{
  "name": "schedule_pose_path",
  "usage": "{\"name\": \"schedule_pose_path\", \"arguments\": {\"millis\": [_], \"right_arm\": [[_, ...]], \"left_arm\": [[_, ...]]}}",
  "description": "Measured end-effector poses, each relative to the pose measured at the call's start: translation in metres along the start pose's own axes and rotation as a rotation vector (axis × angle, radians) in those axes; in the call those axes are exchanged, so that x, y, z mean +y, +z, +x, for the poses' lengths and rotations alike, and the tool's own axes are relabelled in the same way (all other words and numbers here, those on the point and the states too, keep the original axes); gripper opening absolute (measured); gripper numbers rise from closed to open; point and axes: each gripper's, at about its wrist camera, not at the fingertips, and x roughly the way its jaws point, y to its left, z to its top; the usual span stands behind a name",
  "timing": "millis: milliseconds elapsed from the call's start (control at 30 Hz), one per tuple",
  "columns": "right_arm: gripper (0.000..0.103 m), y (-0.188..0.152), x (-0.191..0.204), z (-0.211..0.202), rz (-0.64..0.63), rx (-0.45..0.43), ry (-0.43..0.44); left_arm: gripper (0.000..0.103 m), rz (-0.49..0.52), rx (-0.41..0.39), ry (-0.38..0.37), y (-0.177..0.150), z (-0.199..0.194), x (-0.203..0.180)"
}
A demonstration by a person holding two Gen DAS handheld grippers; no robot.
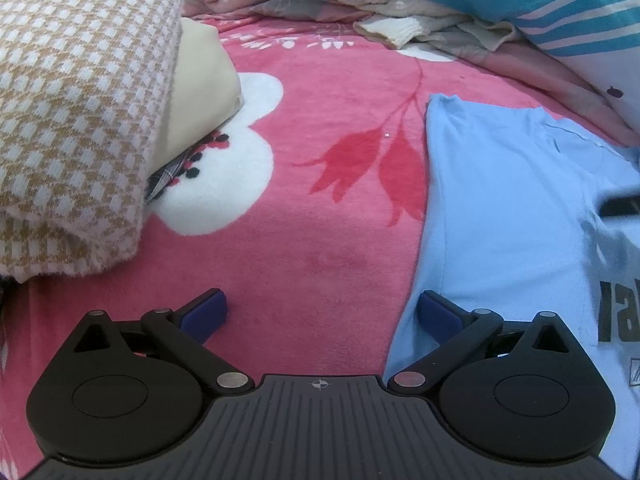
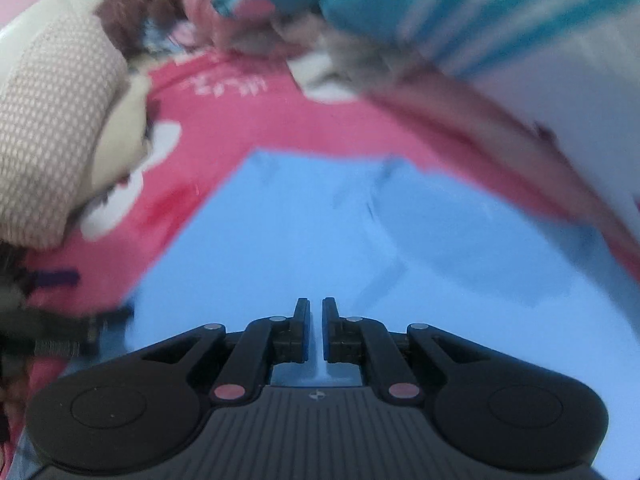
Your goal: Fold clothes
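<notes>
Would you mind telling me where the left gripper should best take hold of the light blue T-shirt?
Probably its long left edge: the light blue T-shirt lies flat on the pink blanket, that edge free beside the open left gripper. Come in low from the blanket side, sliding one finger underneath.

One blue T-shirt [image 1: 500, 200], one checked blanket [image 1: 80, 100], two claws.

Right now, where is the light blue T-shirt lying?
In the left wrist view, the light blue T-shirt lies flat on the pink floral blanket, at the right side, its edge beside the open left gripper.
</notes>
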Motion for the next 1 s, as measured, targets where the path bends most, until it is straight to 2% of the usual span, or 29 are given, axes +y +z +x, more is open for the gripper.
{"name": "schedule_pose_path", "arguments": {"millis": [33, 100, 167, 233, 267, 400, 500, 567, 633, 700, 733, 800, 833, 900, 1000], "right_arm": [[0.005, 0.004, -0.002, 0.007, -0.007, -0.002, 0.004], [0.005, 0.000, -0.020, 0.022, 0.021, 0.031, -0.042], [0.004, -0.004, -0.045, 0.015, 0.140, 0.021, -0.045], [0.006, -0.001, -0.053, 0.000, 0.183, 0.003, -0.107], [0.007, 0.002, -0.053, -0.006, 0.199, -0.012, -0.102], [0.007, 0.028, -0.024, 0.001, 0.167, -0.058, 0.021], [0.008, 0.051, -0.002, 0.037, 0.195, -0.050, 0.145], [0.012, 0.063, 0.002, 0.070, 0.247, -0.019, 0.172], [0.008, 0.074, -0.003, 0.093, 0.287, -0.004, 0.132], [0.011, 0.082, -0.017, 0.083, 0.424, -0.058, 0.108], [0.014, 0.082, -0.020, 0.070, 0.434, -0.081, 0.079], [0.024, 0.079, -0.024, 0.045, 0.429, -0.113, 0.024], [0.034, 0.075, -0.024, 0.032, 0.418, -0.112, 0.004], [0.041, 0.059, -0.019, 0.002, 0.390, -0.089, 0.001], [0.044, 0.031, 0.002, -0.021, 0.294, 0.029, 0.009]], "left_arm": [[0.103, 0.000, 0.001, -0.001, 0.000, 0.000, 0.000], [0.103, 0.001, 0.004, -0.002, 0.001, 0.000, 0.001], [0.103, 0.000, 0.004, -0.005, 0.001, 0.000, 0.001], [0.103, -0.003, 0.001, -0.007, 0.001, 0.000, 0.001], [0.103, -0.006, -0.002, -0.008, 0.000, 0.000, 0.001], [0.103, -0.007, -0.002, -0.012, 0.000, -0.001, 0.002], [0.103, -0.005, -0.001, -0.018, -0.001, -0.001, 0.004], [0.103, 0.000, -0.002, -0.024, -0.002, -0.001, 0.005], [0.103, 0.004, -0.001, -0.035, -0.001, -0.001, 0.007], [0.103, 0.004, 0.001, -0.049, 0.000, -0.002, 0.010], [0.103, 0.001, 0.002, -0.056, 0.000, -0.002, 0.011], [0.102, -0.007, -0.001, -0.065, 0.001, -0.005, 0.014], [0.102, -0.012, -0.005, -0.068, 0.002, -0.007, 0.015], [0.102, -0.028, -0.027, -0.073, 0.004, -0.014, 0.020], [0.102, -0.063, -0.048, -0.080, 0.008, -0.025, 0.027]]}}
